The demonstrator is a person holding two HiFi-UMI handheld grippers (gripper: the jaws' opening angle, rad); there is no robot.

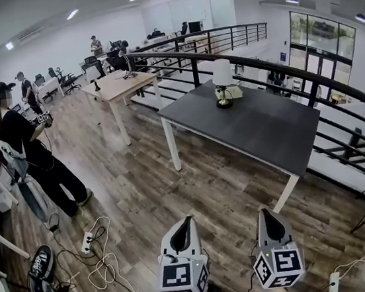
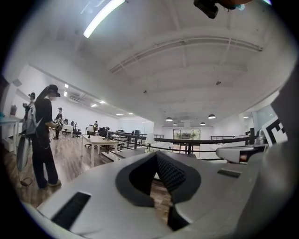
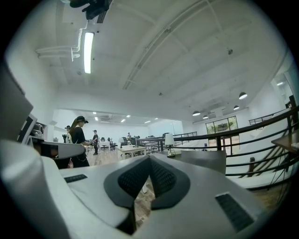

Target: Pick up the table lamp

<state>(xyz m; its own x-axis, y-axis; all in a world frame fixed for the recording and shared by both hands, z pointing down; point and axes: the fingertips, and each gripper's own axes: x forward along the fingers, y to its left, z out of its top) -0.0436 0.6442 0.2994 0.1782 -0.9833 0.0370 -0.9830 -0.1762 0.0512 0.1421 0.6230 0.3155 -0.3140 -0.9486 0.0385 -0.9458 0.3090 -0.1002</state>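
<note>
Head view, with clock positions read from the frame centre. A plank wooden floor [image 1: 149,200] fills the lower field. A black railing [image 1: 306,75] sweeps from 12 o'clock round to 4 o'clock along the edge of the level. Just inside it, at 2 o'clock, stands the dark table [image 1: 260,128] on white legs. A pale wooden table [image 1: 121,84] stands beyond it at 11 o'clock. A person in black clothing [image 1: 30,152] stands at 9 o'clock, well apart from both tables.

At 6 o'clock are the two tools, side by side and pointing level toward the dark table. The left gripper [image 1: 187,219] has its jaws pressed together, with nothing between the ribbed pads (left gripper view [image 2: 156,156]). The right gripper [image 1: 262,211] likewise has its jaws closed on nothing (right gripper view [image 3: 149,158]). A tangle of white cables [image 1: 105,266] lies on the floor at 7 o'clock.

The table lamp [image 1: 222,83], with a white shade on a dark base, stands upright at 1 o'clock on the far part of the dark table, near the railing and well apart from both grippers. In the right gripper view it appears just above the jaw tips [image 3: 170,142].
</note>
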